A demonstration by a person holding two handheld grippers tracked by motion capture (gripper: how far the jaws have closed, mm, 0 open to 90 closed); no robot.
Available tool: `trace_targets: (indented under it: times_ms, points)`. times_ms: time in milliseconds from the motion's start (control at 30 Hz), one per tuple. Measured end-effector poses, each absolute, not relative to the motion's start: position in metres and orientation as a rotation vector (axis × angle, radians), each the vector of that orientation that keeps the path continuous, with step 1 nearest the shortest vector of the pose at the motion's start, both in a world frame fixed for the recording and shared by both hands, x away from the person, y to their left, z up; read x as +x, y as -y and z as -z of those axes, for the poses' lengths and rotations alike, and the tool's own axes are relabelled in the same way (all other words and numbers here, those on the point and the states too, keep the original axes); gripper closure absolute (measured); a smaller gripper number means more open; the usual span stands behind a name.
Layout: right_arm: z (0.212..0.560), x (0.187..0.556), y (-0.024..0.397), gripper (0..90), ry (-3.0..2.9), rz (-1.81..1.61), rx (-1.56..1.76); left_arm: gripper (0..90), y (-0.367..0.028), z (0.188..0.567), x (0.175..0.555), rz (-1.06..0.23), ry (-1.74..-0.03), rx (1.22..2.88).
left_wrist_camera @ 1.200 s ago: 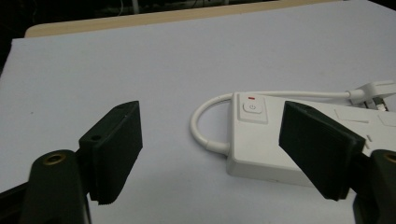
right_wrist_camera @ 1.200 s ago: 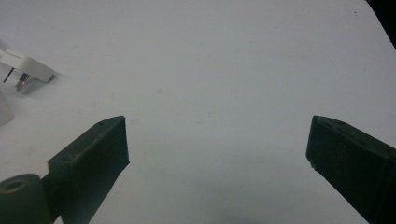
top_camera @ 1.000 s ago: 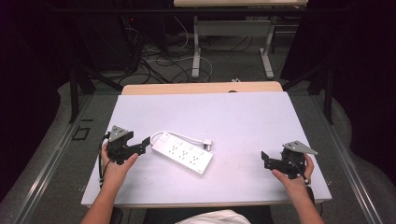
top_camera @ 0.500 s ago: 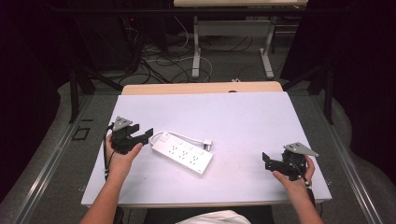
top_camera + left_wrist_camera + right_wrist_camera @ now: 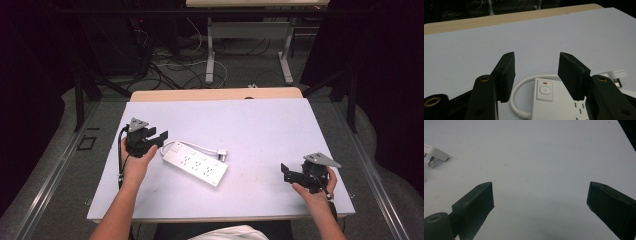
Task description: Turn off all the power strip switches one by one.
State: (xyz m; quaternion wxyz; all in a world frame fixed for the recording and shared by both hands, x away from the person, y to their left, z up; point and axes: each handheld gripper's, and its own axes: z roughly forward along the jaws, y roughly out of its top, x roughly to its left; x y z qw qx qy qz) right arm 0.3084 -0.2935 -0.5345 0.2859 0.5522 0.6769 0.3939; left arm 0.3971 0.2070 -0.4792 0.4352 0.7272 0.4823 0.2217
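Just power strip [image 5: 195, 163] w/ plug [image 5: 223, 155] betw. grippers.

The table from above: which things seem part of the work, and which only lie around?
Likely part of the work:
- white plastic power strip, between the left gripper jaws
- its white cable and plug

Only around:
- right gripper, open over bare white table
- floor cables

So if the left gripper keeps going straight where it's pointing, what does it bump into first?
Most likely the white power strip. The left gripper is open and aimed at the strip's switch end, where the power button sits between its jaws. How high the gripper is above the strip is hard to judge.
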Motion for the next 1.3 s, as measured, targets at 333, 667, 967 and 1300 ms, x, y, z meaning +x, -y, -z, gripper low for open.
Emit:
trace_targets:
  times_ms: [333,667,967,1300]
  points:
    - [0.536,0.31,0.294,6.9,-1.792,-1.056,1.479,47.2,-0.198,0.486,0.406,-0.567,-1.212,1.831]
    - [0.536,0.309,0.295,6.9,-1.805,-1.049,1.487,54.0,-0.192,0.494,0.415,-0.533,-1.243,1.885]
    - [0.537,0.31,0.295,6.9,-1.795,-1.053,1.48,67.3,-0.19,0.507,0.42,-0.475,-1.27,1.899]
    - [0.538,0.311,0.296,7.0,-1.812,-1.053,1.485,84.4,-0.185,0.513,0.424,-0.467,-1.246,1.975]
